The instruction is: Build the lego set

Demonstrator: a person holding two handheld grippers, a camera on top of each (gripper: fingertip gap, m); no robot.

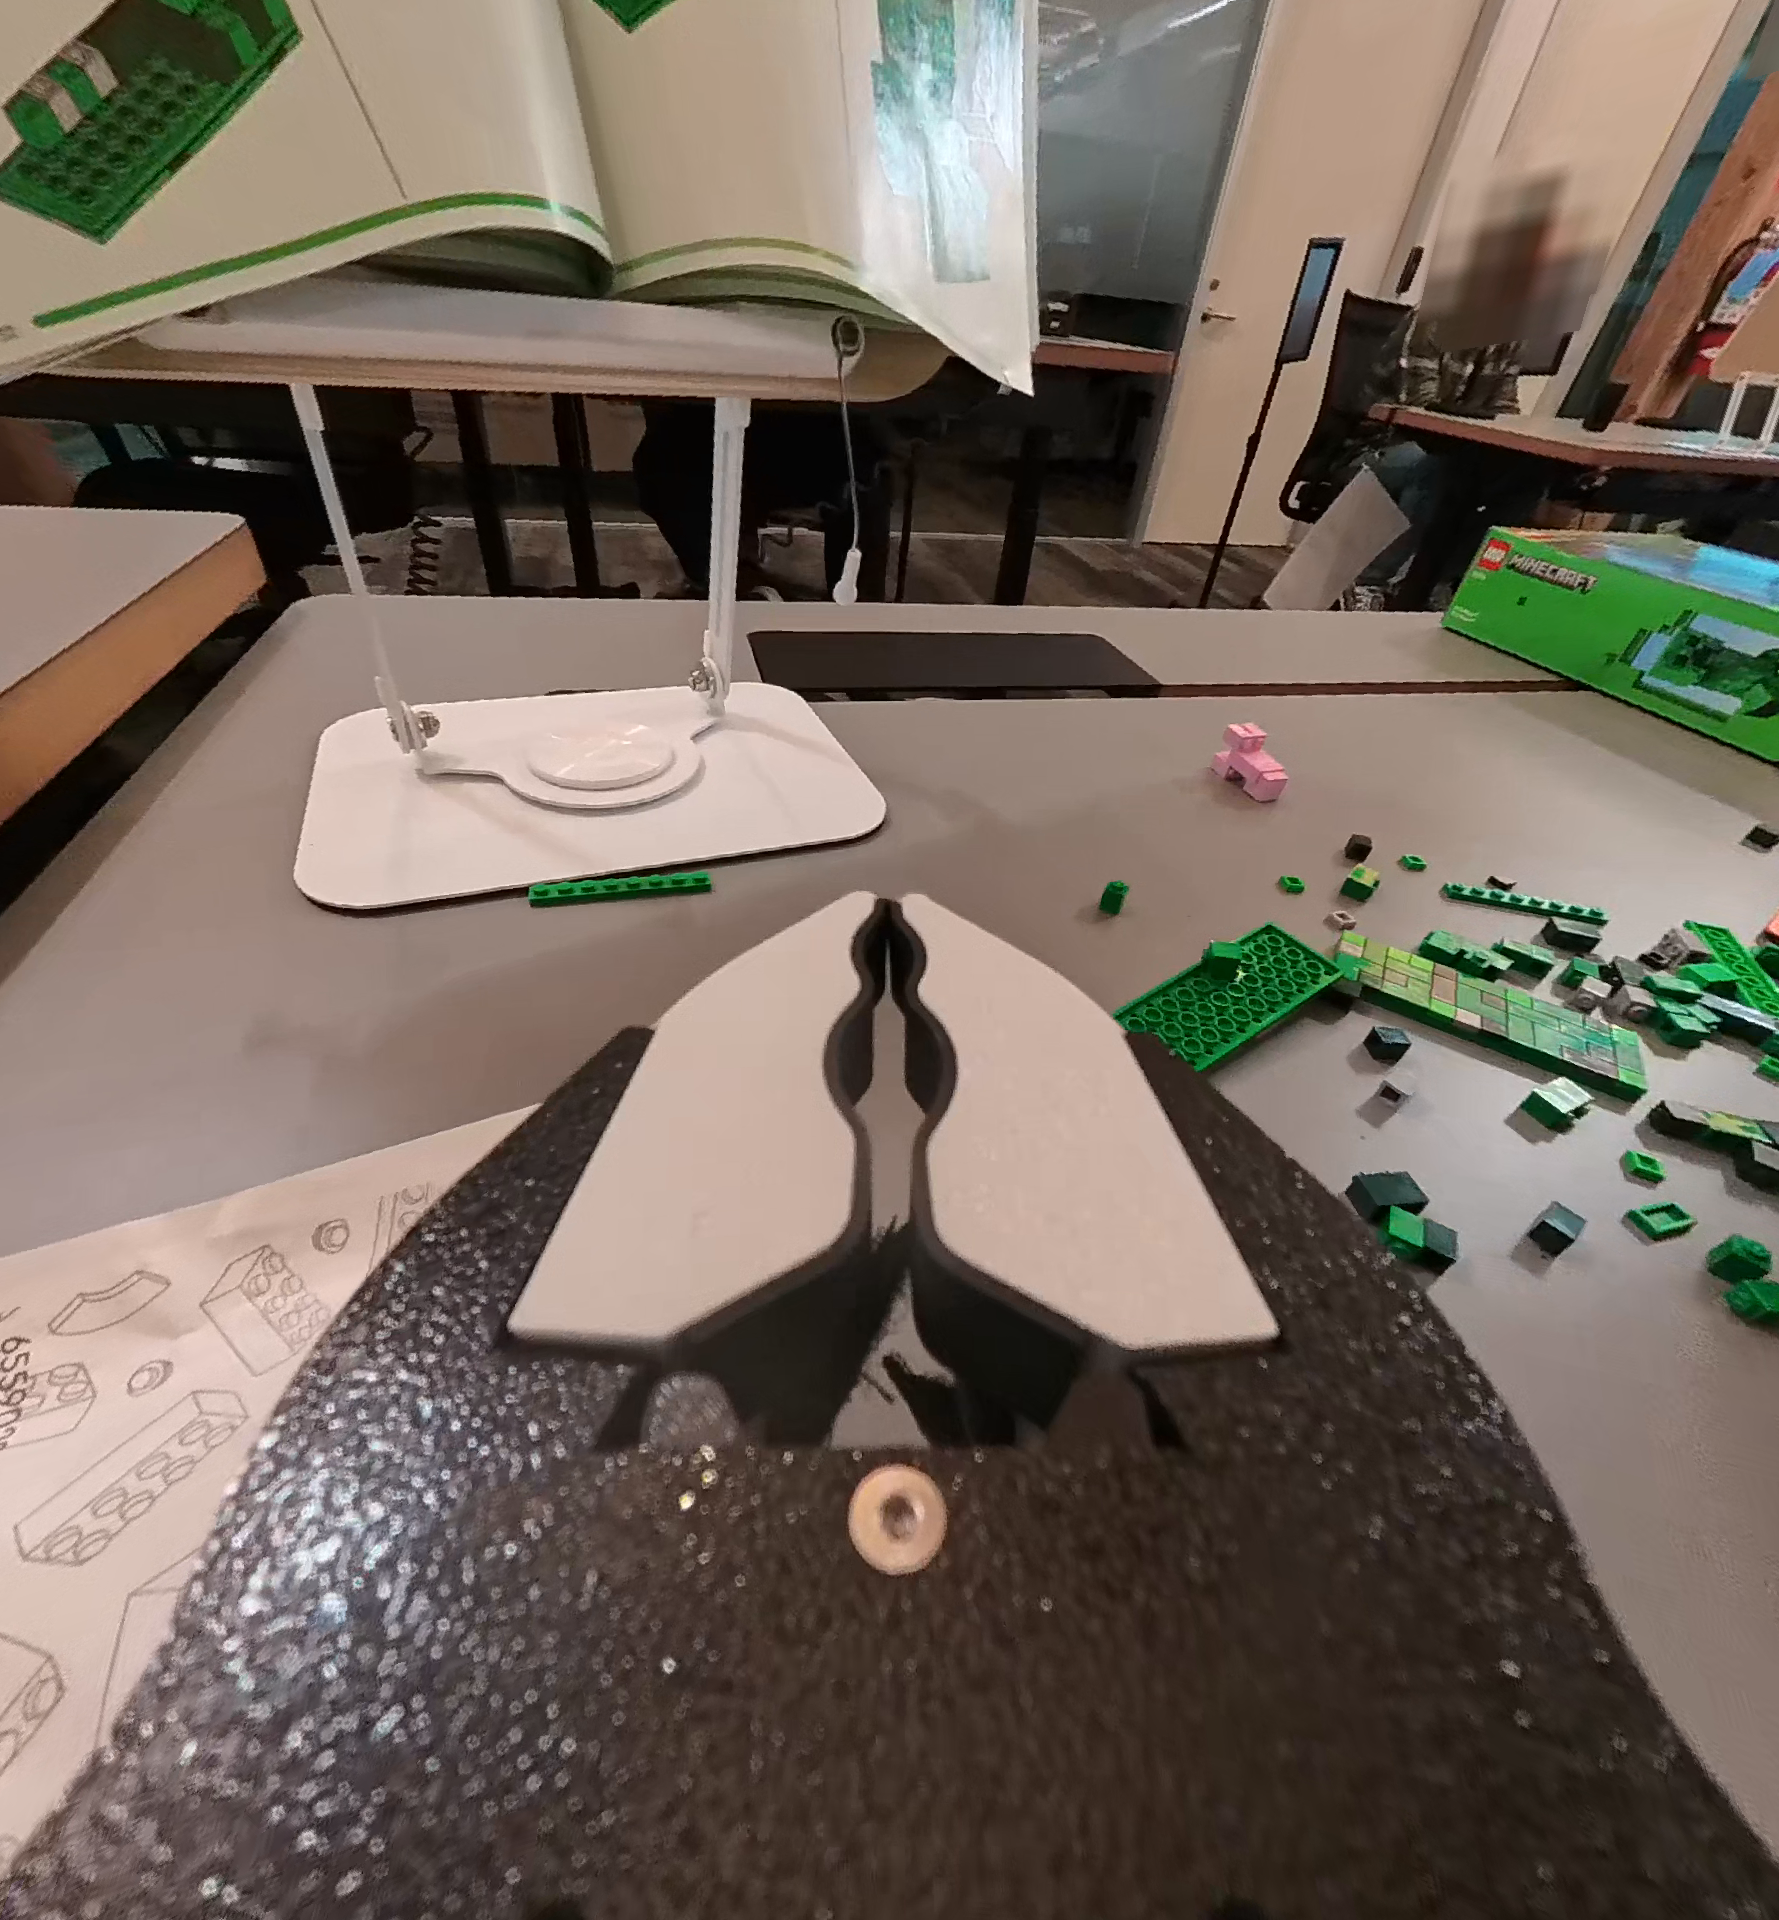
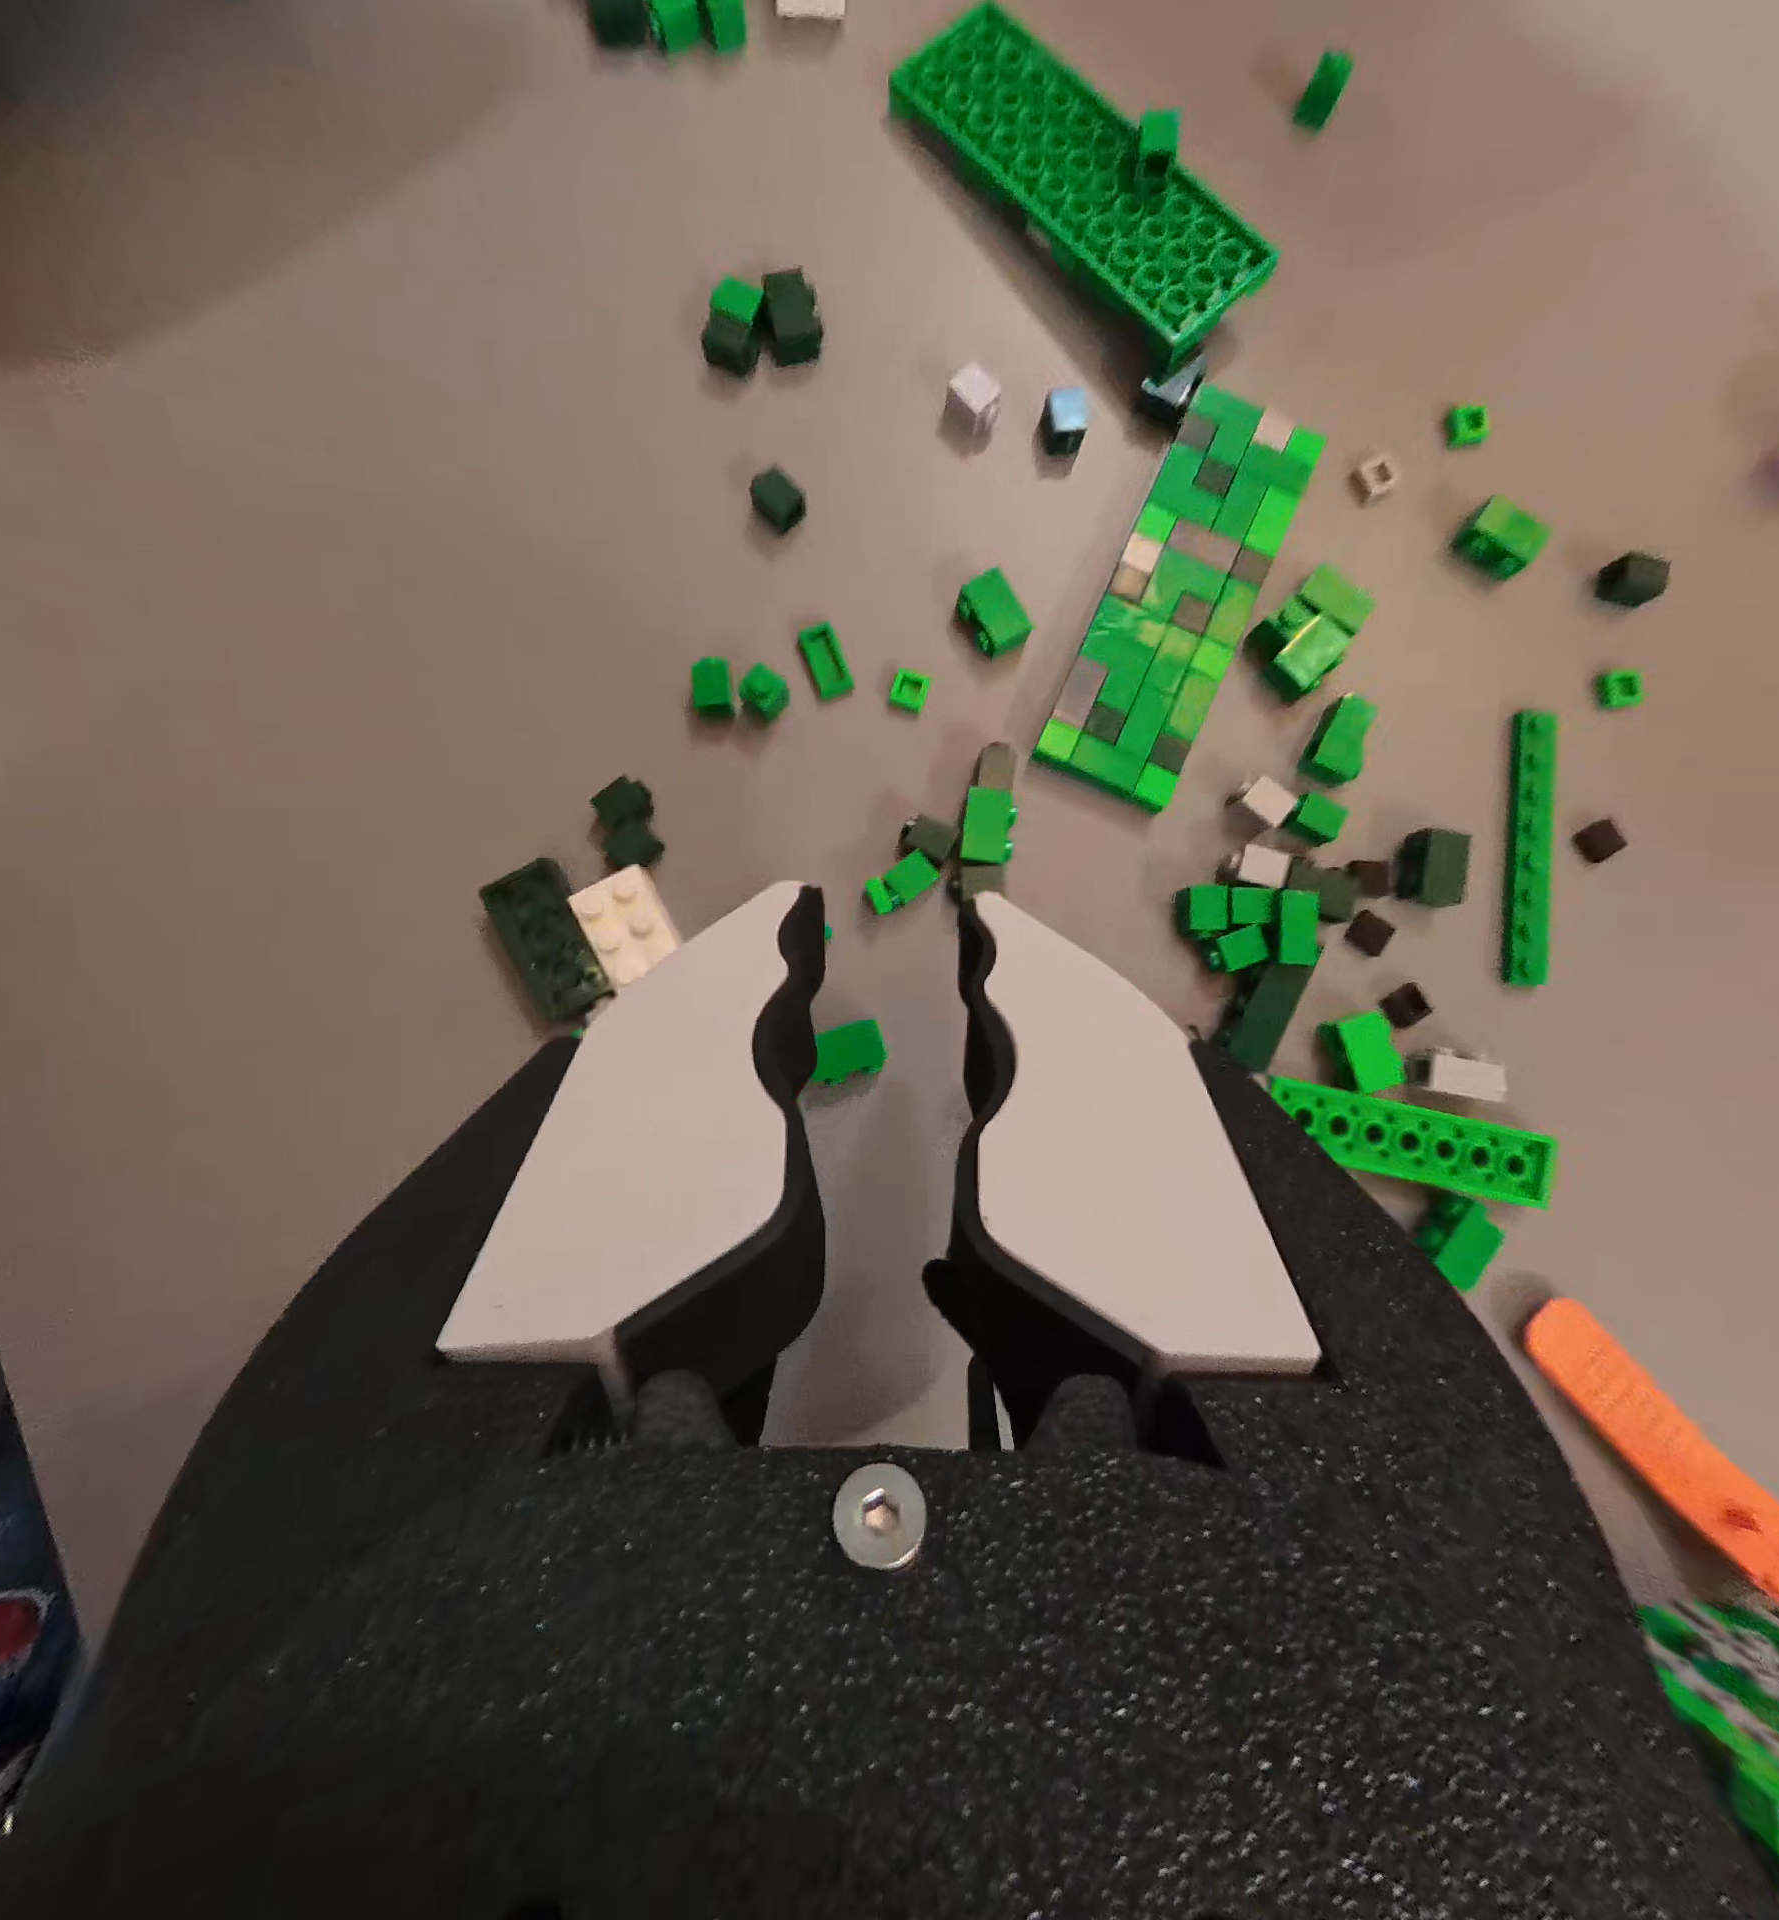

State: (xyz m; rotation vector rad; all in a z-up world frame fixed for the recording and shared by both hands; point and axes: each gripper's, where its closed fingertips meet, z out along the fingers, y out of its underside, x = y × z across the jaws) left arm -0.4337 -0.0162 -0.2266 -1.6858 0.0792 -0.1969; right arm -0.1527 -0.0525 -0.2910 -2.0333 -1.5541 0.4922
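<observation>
— Where's the build itself?

— On the grey table (image 1: 1020, 831): a flat bright-green studded baseplate (image 2: 1082, 177) with one small green brick (image 2: 1158, 140) standing on it, and touching its end a long mosaic strip of light and dark green tiles (image 2: 1181, 597). Loose green, grey and black bricks lie scattered around both.

— And the grippers?

— The right gripper (image 2: 890, 904) hangs over the scatter, fingers apart with nothing between them; a small green brick (image 2: 987, 823) lies just past the tips. The left gripper (image 1: 890, 914) has its fingers pressed together, empty, aimed at a thin green studded strip (image 1: 620, 888) by the white book stand (image 1: 584, 800).

— Anything hard to see?

— The open instruction booklet (image 1: 449, 135) is cut off at the top. A white two-by-three brick (image 2: 623, 920) is partly hidden behind the right gripper's finger, and the orange plastic separator tool (image 2: 1674, 1449) is blurred.
</observation>
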